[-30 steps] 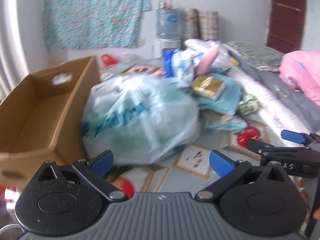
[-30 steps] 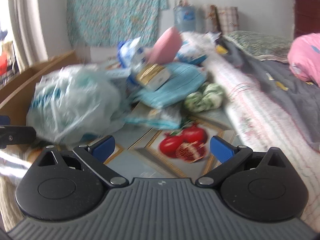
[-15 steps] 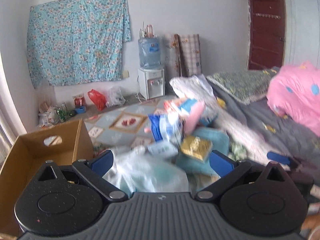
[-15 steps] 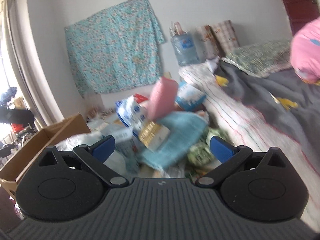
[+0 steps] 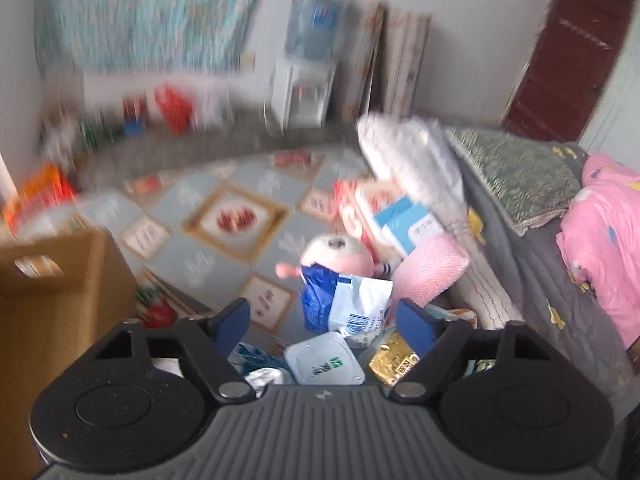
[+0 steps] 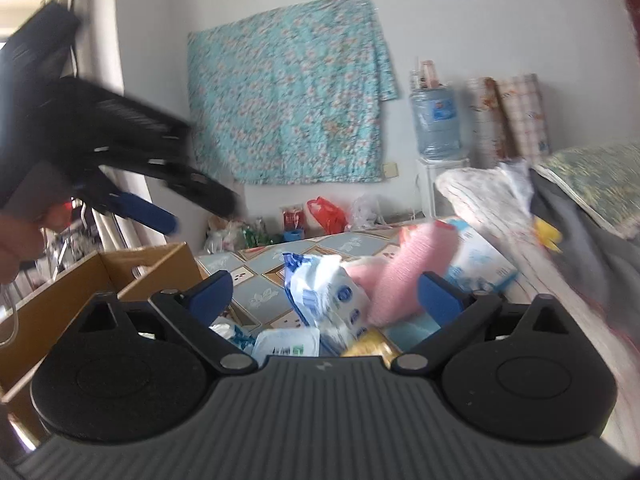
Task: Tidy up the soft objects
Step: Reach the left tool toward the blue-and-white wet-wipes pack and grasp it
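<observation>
A pile of soft things lies on the patterned floor mat beside the bed: a pink plush toy (image 5: pixel 338 254), a pink knitted roll (image 5: pixel 430 270), a blue-and-white plastic pack (image 5: pixel 346 302) and a white wipes pack (image 5: pixel 324 362). My left gripper (image 5: pixel 324 318) is open and empty, held above the pile. My right gripper (image 6: pixel 326 294) is open and empty, also above the pile, where the pink roll (image 6: pixel 404 276) and blue-and-white pack (image 6: pixel 328 294) show. The left gripper (image 6: pixel 148 212) shows raised at the right wrist view's left.
An open cardboard box (image 5: pixel 60 280) stands left of the pile (image 6: pixel 120 276). The bed with a grey cover (image 5: pixel 532 248) and a pink blanket (image 5: pixel 600 240) runs along the right. A water dispenser (image 6: pixel 438 136) and bags stand by the far wall.
Both grippers have risen and tilted away from the large clear plastic bag, which no longer shows. The left gripper has lifted high, into the right wrist view. Both stay open.
</observation>
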### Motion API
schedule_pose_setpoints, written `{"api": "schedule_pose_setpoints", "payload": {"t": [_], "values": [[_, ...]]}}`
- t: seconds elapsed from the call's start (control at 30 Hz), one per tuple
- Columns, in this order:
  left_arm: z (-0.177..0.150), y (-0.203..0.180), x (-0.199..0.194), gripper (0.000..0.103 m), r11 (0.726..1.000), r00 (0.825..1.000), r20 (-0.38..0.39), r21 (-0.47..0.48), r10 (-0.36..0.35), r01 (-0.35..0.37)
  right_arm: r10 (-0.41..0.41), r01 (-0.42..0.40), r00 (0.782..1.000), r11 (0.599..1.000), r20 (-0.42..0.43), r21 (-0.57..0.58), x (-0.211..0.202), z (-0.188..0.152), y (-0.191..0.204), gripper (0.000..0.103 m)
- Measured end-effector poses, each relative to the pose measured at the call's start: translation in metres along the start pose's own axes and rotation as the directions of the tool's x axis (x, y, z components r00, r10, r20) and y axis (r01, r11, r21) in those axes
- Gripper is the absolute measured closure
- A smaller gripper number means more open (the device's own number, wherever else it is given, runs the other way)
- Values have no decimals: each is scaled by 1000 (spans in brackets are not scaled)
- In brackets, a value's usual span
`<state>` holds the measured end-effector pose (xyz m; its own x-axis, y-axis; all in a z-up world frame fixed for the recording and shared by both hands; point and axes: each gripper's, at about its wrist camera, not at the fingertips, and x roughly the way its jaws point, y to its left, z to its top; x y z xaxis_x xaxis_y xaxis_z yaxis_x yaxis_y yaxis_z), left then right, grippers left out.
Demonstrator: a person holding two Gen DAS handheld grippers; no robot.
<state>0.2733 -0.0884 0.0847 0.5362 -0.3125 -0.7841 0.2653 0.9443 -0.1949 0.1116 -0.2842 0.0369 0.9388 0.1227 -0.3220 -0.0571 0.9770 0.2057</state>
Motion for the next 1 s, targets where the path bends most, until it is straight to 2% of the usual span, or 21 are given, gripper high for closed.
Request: {"api": "schedule_pose_setpoints", "payload": {"t": [0.07, 0.17, 0.3, 0.33, 0.43, 0.5, 0.57, 0.6, 0.63, 0.7, 0.83, 1.0], "values": [[13, 11, 28, 30, 996, 996, -79, -89, -28, 21, -8, 8, 1000, 999, -18, -32, 21, 4, 4, 18], [28, 22, 65, 30, 982, 985, -159, -182, -73, 44, -17, 14, 998, 999, -54, -48, 48, 7, 3, 30], [39, 28, 101, 30, 958, 966, -215, -274, -142, 80, 10, -10, 997, 1000, -79, -5, 65, 0, -4, 40], [41, 29, 109, 30, 954, 960, -228, -287, -160, 91, 9, -9, 997, 1000, -81, -3, 68, -1, -5, 42], [44, 31, 133, 28, 943, 926, -295, -300, -237, 145, 15, -16, 996, 1000, -87, -7, 77, -3, -9, 42], [43, 33, 137, 29, 942, 930, -290, -309, -224, 131, 16, -17, 995, 1000, -95, -13, 83, -4, -10, 42], [43, 36, 141, 31, 936, 928, -288, -324, -237, 139, 25, -28, 994, 999, -108, -22, 89, -5, -11, 42], [42, 37, 140, 39, 936, 931, -283, -323, -233, 137, 29, -32, 993, 999, -116, -27, 92, -7, -10, 42], [42, 37, 138, 44, 942, 934, -280, -312, -220, 128, 30, -35, 992, 999, -123, -32, 94, -8, -8, 49], [42, 35, 133, 53, 952, 945, -263, -284, -194, 116, 43, -48, 991, 998, -125, -41, 99, -10, -7, 53], [43, 31, 125, 59, 964, 959, -224, -240, -172, 117, 65, -72, 994, 994, -93, -78, 98, -8, 0, 71], [48, 27, 102, 62, 957, 964, -167, -241, -206, 162, 106, -107, 994, 984, -20, -139, 83, 10, 5, 80]]}}
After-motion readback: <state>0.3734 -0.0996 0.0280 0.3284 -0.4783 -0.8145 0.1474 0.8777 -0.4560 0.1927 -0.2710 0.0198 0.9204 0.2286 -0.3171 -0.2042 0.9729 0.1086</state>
